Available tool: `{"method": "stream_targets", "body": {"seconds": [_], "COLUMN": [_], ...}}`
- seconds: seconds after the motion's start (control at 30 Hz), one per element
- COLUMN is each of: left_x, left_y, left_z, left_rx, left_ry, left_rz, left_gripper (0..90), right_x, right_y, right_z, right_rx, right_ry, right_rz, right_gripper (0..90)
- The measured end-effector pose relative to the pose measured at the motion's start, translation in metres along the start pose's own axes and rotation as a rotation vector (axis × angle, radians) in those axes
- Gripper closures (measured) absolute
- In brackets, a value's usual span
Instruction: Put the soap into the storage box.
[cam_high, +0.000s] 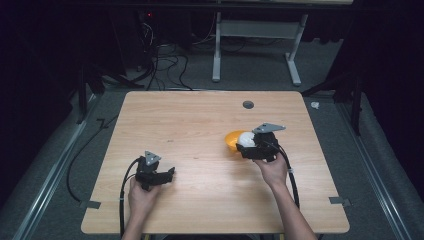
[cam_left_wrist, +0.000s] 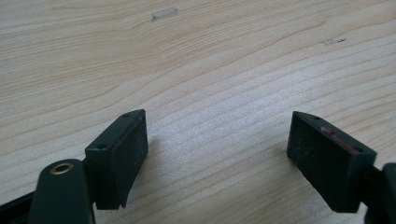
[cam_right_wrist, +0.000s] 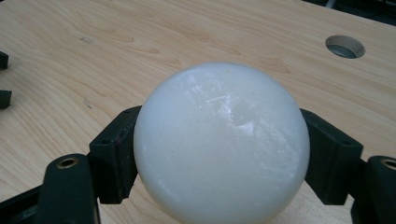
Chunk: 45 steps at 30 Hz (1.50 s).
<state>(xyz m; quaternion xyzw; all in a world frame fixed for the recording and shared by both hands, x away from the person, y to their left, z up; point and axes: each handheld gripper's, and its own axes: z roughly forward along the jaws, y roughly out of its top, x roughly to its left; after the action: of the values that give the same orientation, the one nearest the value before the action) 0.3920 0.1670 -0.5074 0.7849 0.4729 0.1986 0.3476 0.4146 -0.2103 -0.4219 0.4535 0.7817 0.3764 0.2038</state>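
The right tongs (cam_high: 248, 145) grip a white ball (cam_high: 245, 139), 1 jaw pressed against each side of it. In the right gripper view the ball (cam_right_wrist: 221, 142) sits squarely between the 2 black jaws and looks smooth and slightly glossy, with the wooden surface (cam_right_wrist: 187, 42) stretching beyond it. From the high view the ball is held at the right half of the surface (cam_high: 200, 125), right over or against an orange bowl (cam_high: 231, 140); whether the ball touches the bowl cannot be told. The bowl lies on the side of the tongs away from the person's right hand (cam_high: 272, 170), and the hand holds the tool from the near side.

A round hole (cam_high: 248, 104) is set in the surface toward the far edge, well apart from the bowl, and it shows again in the right gripper view (cam_right_wrist: 345, 46) beyond the ball.

The left tongs (cam_high: 170, 173) are open with nothing between the jaws. They are held low over the near left part of the surface by the left hand (cam_high: 141, 196), well apart from the ball. In the left gripper view the 2 jaws stand wide apart over bare wood (cam_left_wrist: 210, 70).
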Motion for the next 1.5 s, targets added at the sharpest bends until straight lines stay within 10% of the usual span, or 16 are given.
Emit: {"method": "stream_targets", "body": {"seconds": [1.5], "left_x": [0.000], "left_y": [0.000], "left_z": [0.000], "left_rx": [0.002], "left_ry": [-0.002], "left_rz": [0.001], "left_gripper": [21.0], "right_x": [-0.018], "right_y": [0.013], "right_z": [0.061], "right_rx": [0.137], "right_ry": [-0.042], "right_rz": [0.061], "right_gripper": [24.4]}}
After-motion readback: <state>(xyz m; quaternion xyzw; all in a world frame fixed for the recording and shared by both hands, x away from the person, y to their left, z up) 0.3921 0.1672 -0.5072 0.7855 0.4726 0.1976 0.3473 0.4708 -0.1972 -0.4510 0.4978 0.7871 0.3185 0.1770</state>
